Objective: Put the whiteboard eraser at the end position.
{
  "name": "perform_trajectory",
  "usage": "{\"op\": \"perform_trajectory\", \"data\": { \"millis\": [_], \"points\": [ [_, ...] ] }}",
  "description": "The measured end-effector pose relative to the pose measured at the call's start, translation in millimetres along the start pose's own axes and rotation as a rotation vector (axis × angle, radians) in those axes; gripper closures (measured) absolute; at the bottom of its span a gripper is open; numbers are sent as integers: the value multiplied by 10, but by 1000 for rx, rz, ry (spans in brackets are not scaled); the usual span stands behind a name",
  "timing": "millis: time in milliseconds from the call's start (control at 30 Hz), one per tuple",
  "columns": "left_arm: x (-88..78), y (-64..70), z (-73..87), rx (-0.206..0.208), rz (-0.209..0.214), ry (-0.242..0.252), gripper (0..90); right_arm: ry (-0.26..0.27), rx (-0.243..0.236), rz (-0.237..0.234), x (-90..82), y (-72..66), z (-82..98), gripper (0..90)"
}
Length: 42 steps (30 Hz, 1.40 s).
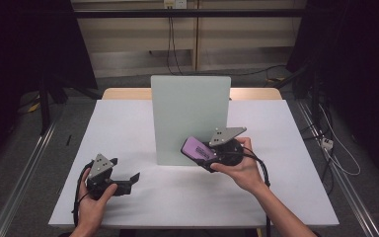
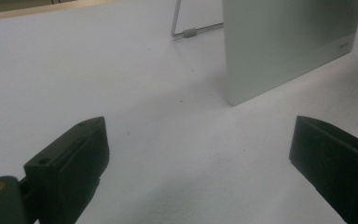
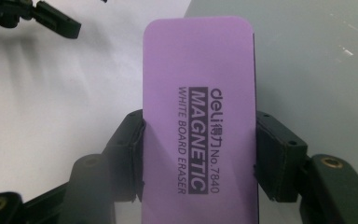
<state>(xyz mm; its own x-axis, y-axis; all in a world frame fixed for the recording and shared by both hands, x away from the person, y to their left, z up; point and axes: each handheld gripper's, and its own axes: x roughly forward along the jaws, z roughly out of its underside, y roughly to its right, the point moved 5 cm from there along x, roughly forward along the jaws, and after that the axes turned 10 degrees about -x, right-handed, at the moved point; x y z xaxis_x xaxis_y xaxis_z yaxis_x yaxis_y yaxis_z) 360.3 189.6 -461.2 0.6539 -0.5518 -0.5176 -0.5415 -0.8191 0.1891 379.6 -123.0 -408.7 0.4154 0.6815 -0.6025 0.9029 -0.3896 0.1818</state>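
A white table [image 1: 128, 128] stands on grey floor [image 1: 24, 148], dark curtains [image 1: 24, 39] flanking a beige wall [image 1: 128, 34].

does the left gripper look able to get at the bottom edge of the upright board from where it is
Probably yes. The left gripper has open jaws aimed toward the board, and bare white table lies between them. The eraser sits in the right gripper, off to the side.

Looking down and forward from above onto the white bench [image 1: 128, 128]. Riding low on the left, facing the upright board [image 2: 284, 46]. Sitting close behind the purple eraser [image 3: 198, 116], sharing that board.
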Motion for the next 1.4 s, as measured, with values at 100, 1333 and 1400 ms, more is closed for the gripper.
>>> {"op": "perform_trajectory", "data": {
  "millis": [100, 1333, 1400],
  "points": [
    [-14, 1, -14, -1, -3, 16, 48, -18, -6, -30, 24, -59, 46, 416],
    [-14, -19, 23, -15, 4, -3, 47, -165, -57, -229, 188, -356, 182, 416],
    [-23, -18, 16, -11, 2, -4, 47, -182, -63, -241, 222, -388, 199, 416]
  ]
}}
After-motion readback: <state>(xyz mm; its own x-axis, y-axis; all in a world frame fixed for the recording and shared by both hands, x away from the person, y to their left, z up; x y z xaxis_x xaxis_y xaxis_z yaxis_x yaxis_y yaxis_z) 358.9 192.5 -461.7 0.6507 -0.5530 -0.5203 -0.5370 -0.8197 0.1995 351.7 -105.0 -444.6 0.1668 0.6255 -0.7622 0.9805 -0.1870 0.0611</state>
